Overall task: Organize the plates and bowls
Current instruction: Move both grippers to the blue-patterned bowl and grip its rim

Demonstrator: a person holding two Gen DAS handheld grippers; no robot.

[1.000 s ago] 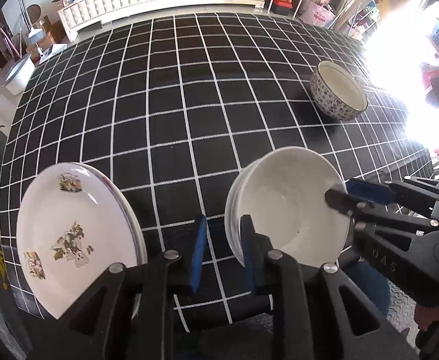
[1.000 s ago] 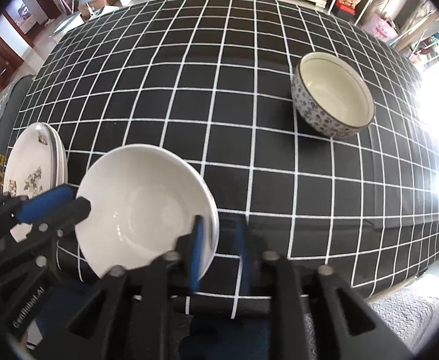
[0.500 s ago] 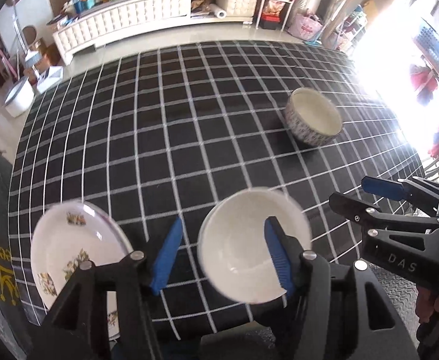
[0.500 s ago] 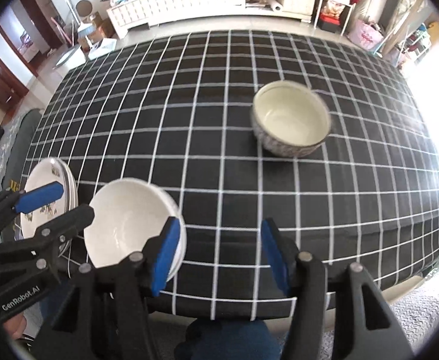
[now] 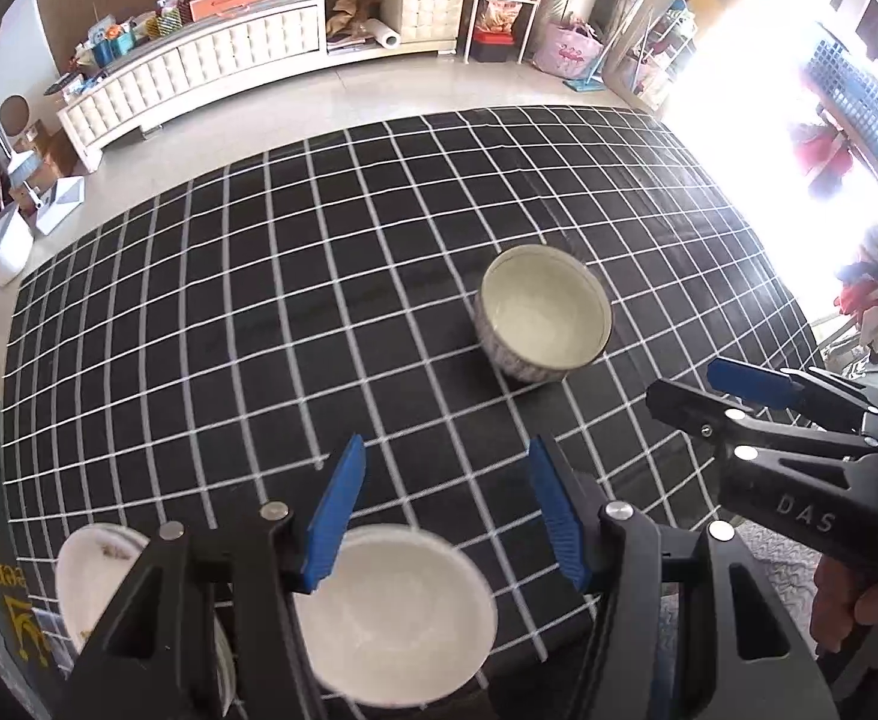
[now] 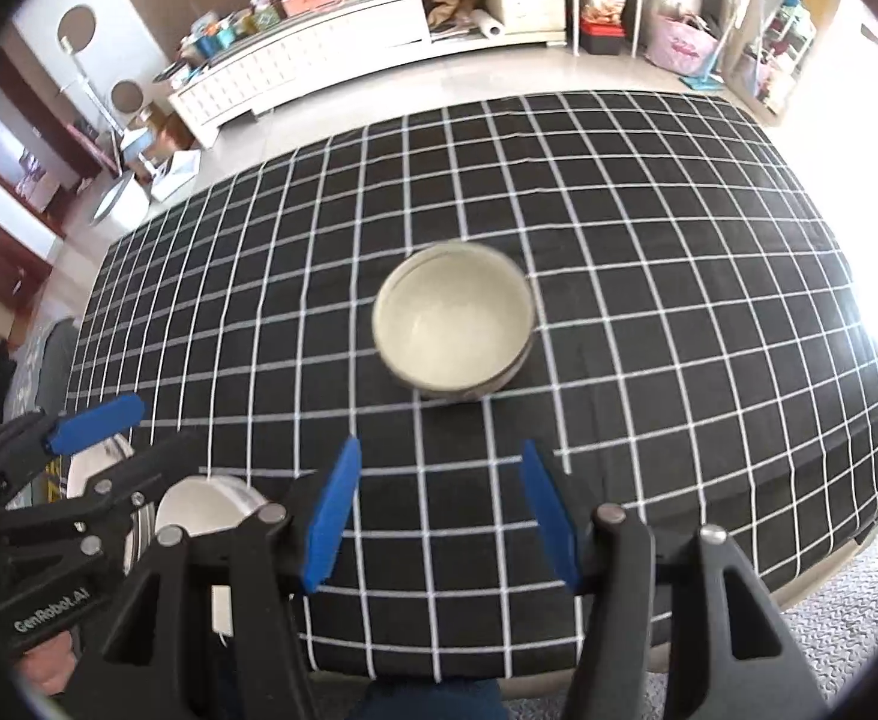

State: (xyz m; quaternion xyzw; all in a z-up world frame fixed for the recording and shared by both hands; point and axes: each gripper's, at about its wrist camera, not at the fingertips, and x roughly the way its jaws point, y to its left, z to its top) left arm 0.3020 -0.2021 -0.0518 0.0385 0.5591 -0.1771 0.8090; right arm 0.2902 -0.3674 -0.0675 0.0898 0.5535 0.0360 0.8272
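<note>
Both wide open, nothing held: your left gripper (image 5: 445, 510) hangs over the white bowl (image 5: 390, 612) below its fingers, your right gripper (image 6: 439, 516) faces the patterned bowl (image 6: 454, 330) ahead

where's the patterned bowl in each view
Left wrist: the patterned bowl sits right of centre, beyond the open left tongs.
Right wrist: the bowl sits near centre, straight ahead of the open right tongs.
Shared landmark: the white bowl, near the bottom in both.
</note>
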